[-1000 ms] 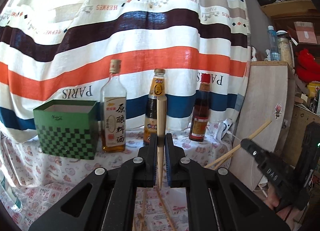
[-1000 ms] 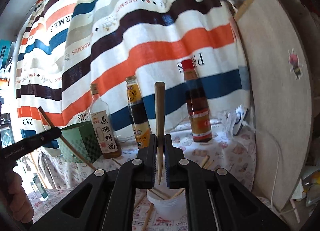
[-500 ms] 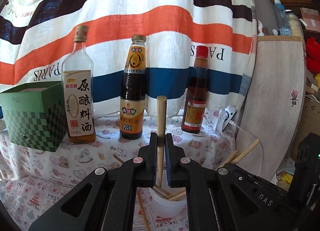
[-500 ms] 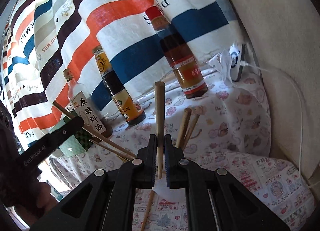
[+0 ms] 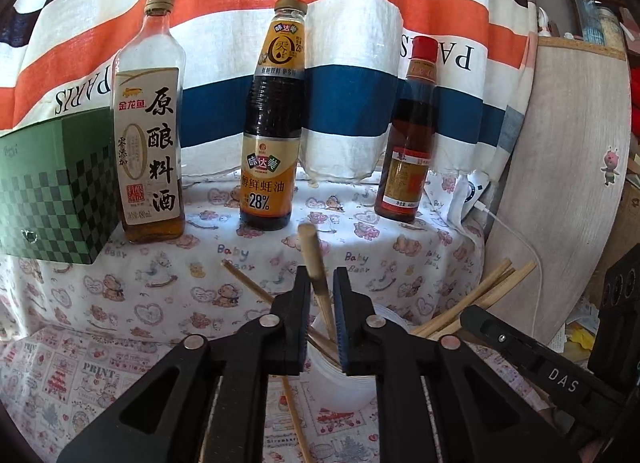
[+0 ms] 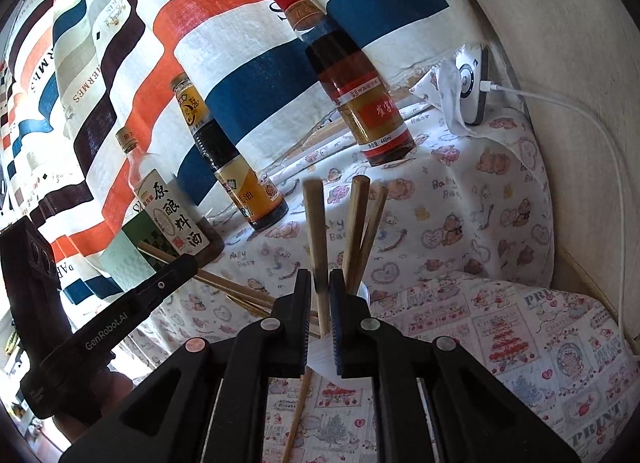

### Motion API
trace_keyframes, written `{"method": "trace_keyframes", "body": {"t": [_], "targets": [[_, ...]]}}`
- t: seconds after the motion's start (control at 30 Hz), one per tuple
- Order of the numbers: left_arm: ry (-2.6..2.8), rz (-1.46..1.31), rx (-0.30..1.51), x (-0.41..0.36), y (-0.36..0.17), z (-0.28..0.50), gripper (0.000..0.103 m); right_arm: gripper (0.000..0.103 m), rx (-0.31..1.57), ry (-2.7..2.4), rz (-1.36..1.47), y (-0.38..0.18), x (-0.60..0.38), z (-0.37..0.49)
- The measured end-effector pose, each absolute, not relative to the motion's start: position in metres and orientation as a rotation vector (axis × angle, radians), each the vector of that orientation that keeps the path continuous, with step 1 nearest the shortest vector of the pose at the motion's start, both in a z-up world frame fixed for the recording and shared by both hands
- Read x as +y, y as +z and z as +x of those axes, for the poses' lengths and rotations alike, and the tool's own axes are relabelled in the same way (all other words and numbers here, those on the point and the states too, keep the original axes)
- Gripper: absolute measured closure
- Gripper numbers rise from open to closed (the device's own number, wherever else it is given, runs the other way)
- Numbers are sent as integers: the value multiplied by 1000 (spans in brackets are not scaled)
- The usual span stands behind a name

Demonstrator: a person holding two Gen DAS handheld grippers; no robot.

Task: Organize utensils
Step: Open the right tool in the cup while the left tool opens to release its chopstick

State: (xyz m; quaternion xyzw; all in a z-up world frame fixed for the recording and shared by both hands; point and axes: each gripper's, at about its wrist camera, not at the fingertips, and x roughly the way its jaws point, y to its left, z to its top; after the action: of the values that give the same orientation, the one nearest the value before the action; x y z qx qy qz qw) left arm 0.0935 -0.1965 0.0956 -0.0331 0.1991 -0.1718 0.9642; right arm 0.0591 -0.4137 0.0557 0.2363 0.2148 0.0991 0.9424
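Reading "28%" on oyster-sauce bottle point(image 5: 272, 119); "PARIS" on curtain point(image 5: 436, 51).

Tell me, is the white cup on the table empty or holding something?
Holding something. Several wooden chopsticks stand in the white cup, leaning outward over its rim.

This was a lived-in home, a makeshift kitchen corner rather than a lab. Ahead of my claw stood three condiment bottles: a cooking wine bottle point(image 5: 150, 111) to the left, an oyster sauce bottle point(image 5: 272, 119) straight ahead, a red-capped bottle point(image 5: 412, 135) to the right. Under them lay a childish bear-print tablecloth point(image 5: 160, 283); behind hung a striped curtain point(image 5: 320, 3). Far left sat a green checkered box point(image 5: 52, 191). To my right leaned a round wooden board point(image 5: 568, 183), with cluttered shelves point(image 5: 592, 3) beyond.
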Motion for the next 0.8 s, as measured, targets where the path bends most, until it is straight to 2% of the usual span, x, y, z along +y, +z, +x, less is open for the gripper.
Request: {"method": "trace_keyframes", "body": {"t": [0.03, 0.13, 0.3, 0.43, 0.57, 0.8], "targets": [[-339, -57, 387, -195, 97, 90, 77, 79, 435, 200, 481, 56, -414, 58], [-303, -38, 333, -185, 106, 77, 51, 76, 424, 213, 476, 60, -411, 54], [-282, -61, 277, -157, 124, 54, 43, 71, 383, 198, 453, 70, -402, 40], [-253, -65, 221, -133, 135, 27, 27, 62, 269, 171, 433, 88, -399, 14], [-200, -89, 148, -101, 130, -8, 14, 61, 197, 205, 455, 104, -395, -8], [-154, -133, 155, -61, 113, -32, 6, 52, 111, 271, 401, 123, -371, -43]]}}
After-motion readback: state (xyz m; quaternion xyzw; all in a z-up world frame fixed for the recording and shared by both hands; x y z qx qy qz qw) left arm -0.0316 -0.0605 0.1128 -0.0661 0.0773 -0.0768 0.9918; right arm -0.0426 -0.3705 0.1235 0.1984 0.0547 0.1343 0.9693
